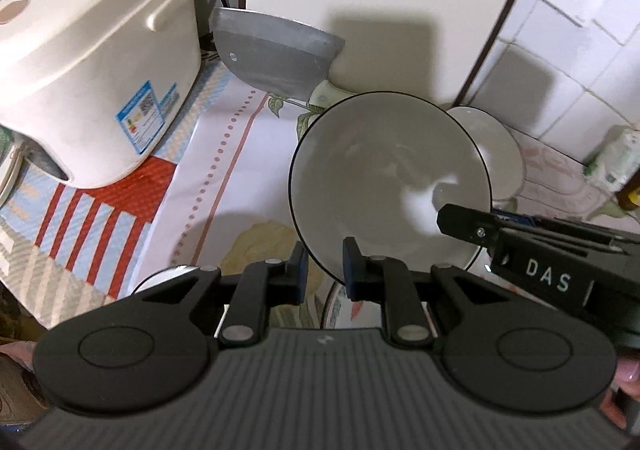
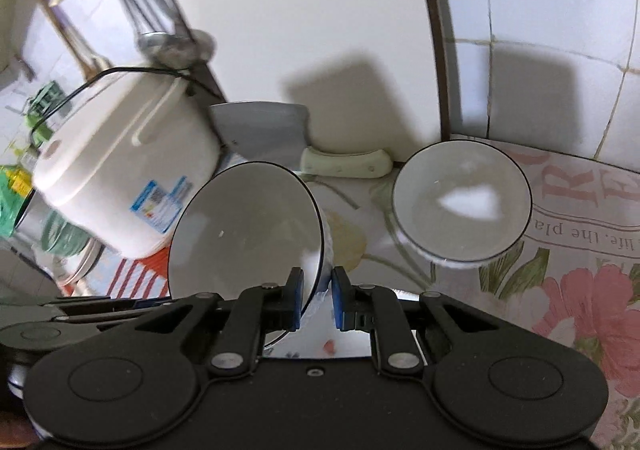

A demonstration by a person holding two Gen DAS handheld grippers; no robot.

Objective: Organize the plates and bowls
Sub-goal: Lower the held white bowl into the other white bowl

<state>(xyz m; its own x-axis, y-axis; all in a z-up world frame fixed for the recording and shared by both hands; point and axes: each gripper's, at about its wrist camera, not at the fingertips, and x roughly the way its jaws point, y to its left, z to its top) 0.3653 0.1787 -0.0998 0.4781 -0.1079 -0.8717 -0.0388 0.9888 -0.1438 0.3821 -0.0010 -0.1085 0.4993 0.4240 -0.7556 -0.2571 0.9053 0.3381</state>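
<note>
Both grippers, L (image 1: 325,270) & R (image 2: 317,300), clench opposite rim edges of one black-rimmed bowl (image 1: 390,186), tilted above the cloth, prob. for stacking into the 2nd bowl (image 2: 462,202) at 2 o'clock.

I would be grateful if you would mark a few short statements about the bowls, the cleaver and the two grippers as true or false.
1. Both grippers pinch the rim of one bowl. True: the left gripper and the right gripper each clamp the held bowl.
2. The held bowl sits flat on the cloth. False: it is tilted, raised off the tablecloth.
3. A second bowl rests on the cloth, apart from the held one. True.
4. The cleaver lies inside the second bowl. False: it leans at the wall, beside the rice cooker.
5. The second bowl is full of food. False: it looks empty.
</note>
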